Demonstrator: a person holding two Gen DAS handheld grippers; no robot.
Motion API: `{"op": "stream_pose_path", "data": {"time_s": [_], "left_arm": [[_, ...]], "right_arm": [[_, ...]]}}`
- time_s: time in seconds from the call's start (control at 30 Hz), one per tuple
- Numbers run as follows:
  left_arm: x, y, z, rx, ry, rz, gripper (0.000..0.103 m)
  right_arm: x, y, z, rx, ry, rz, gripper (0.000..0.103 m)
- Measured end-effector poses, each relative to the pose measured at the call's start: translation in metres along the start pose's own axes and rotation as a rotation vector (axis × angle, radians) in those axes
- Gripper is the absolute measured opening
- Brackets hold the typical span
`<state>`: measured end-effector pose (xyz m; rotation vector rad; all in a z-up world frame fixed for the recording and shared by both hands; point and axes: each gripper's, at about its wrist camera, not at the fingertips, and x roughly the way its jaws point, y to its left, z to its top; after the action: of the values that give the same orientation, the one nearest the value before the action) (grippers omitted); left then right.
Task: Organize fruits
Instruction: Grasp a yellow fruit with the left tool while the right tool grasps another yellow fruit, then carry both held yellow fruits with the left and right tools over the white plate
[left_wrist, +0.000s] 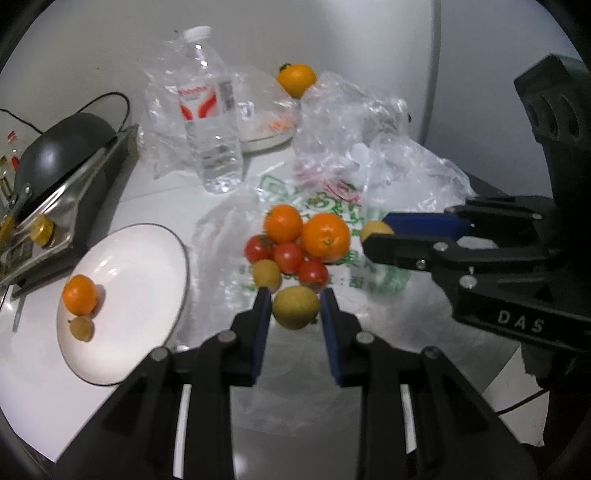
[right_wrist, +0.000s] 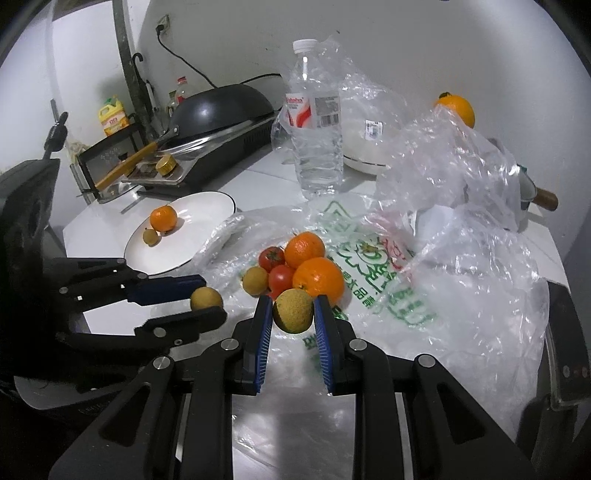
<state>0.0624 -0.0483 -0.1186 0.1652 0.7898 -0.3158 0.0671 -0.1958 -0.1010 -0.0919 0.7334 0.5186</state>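
My left gripper (left_wrist: 295, 299) is shut on a small yellow-brown fruit (left_wrist: 295, 306); it also shows in the right wrist view (right_wrist: 207, 298). My right gripper (right_wrist: 293, 304) is shut on another yellow-brown fruit (right_wrist: 293, 311), seen too in the left wrist view (left_wrist: 376, 230). Between them a pile lies on a printed plastic bag (right_wrist: 373, 273): two oranges (left_wrist: 327, 236), three tomatoes (left_wrist: 288, 256) and a yellow-brown fruit (left_wrist: 266, 274). A white plate (left_wrist: 144, 280) to the left holds an orange (left_wrist: 79, 295) and a small yellow-brown fruit (left_wrist: 82, 328).
A water bottle (left_wrist: 212, 122) stands behind the pile. Crumpled clear bags (right_wrist: 454, 177) lie at the right. Another orange (left_wrist: 296, 79) sits at the back by a white bowl (right_wrist: 365, 147). A black wok (right_wrist: 221, 107) on a stove is at the left.
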Motion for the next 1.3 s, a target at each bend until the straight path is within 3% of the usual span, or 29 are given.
{"op": "stream_pose_path", "data": {"time_s": [0.53, 1.3], "left_arm": [[-0.031, 0.043, -0.009, -0.057, -0.069, 0.026, 0.028], [-0.044, 0.103, -0.024, -0.137, -0.099, 0.105, 0.028]], "right_arm": [[0.003, 0.042, 0.022, -0.056, 0.000, -0.030, 0.025], [0.026, 0.085, 0.046, -0.118, 0.018, -0.015, 0.025]]}}
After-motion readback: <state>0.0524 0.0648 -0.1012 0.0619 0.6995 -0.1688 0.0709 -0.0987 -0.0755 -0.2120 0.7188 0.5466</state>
